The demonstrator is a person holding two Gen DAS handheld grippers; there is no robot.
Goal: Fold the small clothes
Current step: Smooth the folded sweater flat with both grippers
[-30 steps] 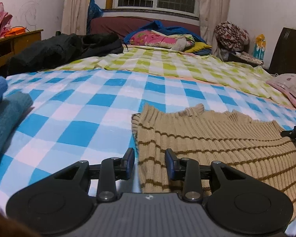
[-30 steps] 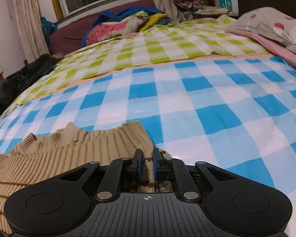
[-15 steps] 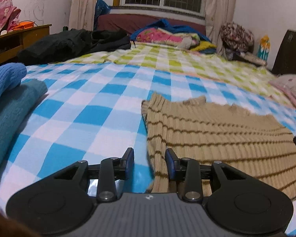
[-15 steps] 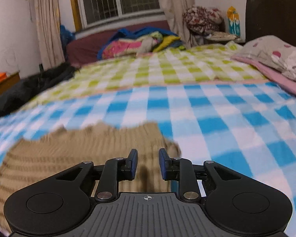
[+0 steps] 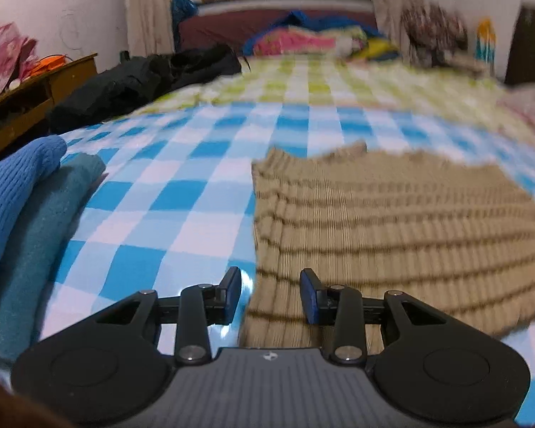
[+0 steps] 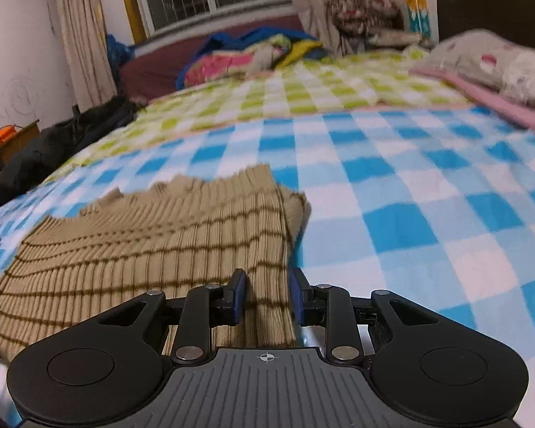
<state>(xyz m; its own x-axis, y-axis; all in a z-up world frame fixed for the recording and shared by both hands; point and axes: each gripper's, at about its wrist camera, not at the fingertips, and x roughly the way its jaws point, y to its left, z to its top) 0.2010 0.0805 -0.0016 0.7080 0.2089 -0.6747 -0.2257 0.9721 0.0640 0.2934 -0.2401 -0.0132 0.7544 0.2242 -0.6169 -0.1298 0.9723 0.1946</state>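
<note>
A tan ribbed sweater with thin brown stripes (image 5: 392,221) lies flat on the blue-and-white checked bedsheet (image 5: 167,192), folded into a rectangle. My left gripper (image 5: 270,290) hovers open over the sweater's near left corner, with its left edge below the gap and no pad pressing on it. In the right wrist view the same sweater (image 6: 153,246) fills the lower left. My right gripper (image 6: 266,294) stands over its right edge; its jaws are opening, the fabric edge shows between them, and the pads are clear of it.
Blue and teal knitwear (image 5: 21,214) is stacked at the left. A black jacket (image 5: 135,78) lies farther back on the left. A green checked sheet (image 6: 303,92), piled bedding (image 6: 246,53) and a pillow (image 6: 499,60) lie beyond. A wooden desk (image 5: 32,96) stands at the left.
My right gripper has let go of the sweater's right edge and drawn back, its jaws now apart. My left gripper has also pulled back toward the sweater's near left corner, still open.
</note>
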